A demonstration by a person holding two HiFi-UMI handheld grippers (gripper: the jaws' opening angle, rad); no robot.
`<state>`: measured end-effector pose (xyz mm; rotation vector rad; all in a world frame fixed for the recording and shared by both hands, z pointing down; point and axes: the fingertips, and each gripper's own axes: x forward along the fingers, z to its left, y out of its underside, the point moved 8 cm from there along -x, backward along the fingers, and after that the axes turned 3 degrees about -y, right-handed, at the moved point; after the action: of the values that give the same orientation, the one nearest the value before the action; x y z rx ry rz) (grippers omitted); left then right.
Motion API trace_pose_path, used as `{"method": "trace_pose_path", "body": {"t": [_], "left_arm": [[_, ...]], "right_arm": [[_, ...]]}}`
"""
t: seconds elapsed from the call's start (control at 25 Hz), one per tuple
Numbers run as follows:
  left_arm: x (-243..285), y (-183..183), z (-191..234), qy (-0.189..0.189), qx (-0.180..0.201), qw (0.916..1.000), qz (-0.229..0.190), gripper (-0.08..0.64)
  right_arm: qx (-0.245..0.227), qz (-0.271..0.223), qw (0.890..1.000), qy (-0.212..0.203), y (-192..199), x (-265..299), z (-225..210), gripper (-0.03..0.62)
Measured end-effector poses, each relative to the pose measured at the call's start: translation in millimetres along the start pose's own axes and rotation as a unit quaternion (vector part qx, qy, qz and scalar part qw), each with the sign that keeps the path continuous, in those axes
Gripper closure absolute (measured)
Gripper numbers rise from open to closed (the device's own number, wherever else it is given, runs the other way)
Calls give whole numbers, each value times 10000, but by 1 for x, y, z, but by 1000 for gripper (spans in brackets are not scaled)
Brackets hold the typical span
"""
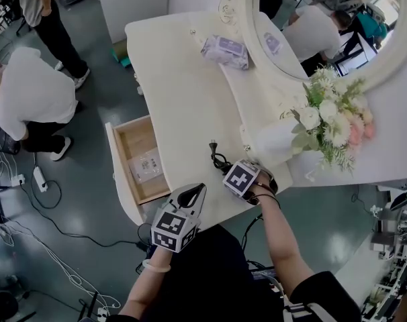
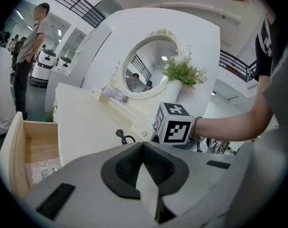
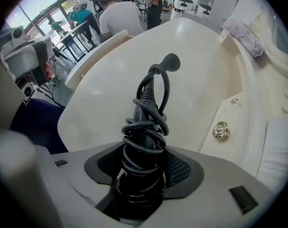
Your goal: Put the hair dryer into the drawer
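Note:
The black hair dryer [image 3: 146, 127] stands on its handle near the front right of the cream dressing table [image 1: 183, 92], its cord wound round the handle and the plug [image 3: 170, 61] sticking up. My right gripper [image 3: 141, 175] points straight down with its jaws closed on that wrapped handle; in the head view the right gripper [image 1: 252, 182] hides most of the dryer, and only the cord [image 1: 217, 154] shows. The wooden drawer [image 1: 126, 146] stands pulled out at the table's left. My left gripper [image 1: 193, 192] hovers at the front edge, shut and holding nothing.
A clear packet [image 1: 147, 165] lies in the drawer. A purple pack [image 1: 225, 50] lies at the table's back, with the oval mirror [image 1: 324, 19] and a vase of flowers [image 1: 331, 116] at the right. A crouching person [image 1: 32, 92] and floor cables [image 1: 35, 200] are left of the drawer.

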<state>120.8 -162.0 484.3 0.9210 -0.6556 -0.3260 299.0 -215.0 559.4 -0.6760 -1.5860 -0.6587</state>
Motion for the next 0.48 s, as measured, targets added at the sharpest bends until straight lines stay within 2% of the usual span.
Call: {"method": "trace_pose_path", "body": {"t": [0.48], "left_arm": [[-19, 7, 2, -282, -69, 9996, -60, 567]], "right_arm": [[-280, -295, 9988, 287, 3, -8, 16, 357]]}}
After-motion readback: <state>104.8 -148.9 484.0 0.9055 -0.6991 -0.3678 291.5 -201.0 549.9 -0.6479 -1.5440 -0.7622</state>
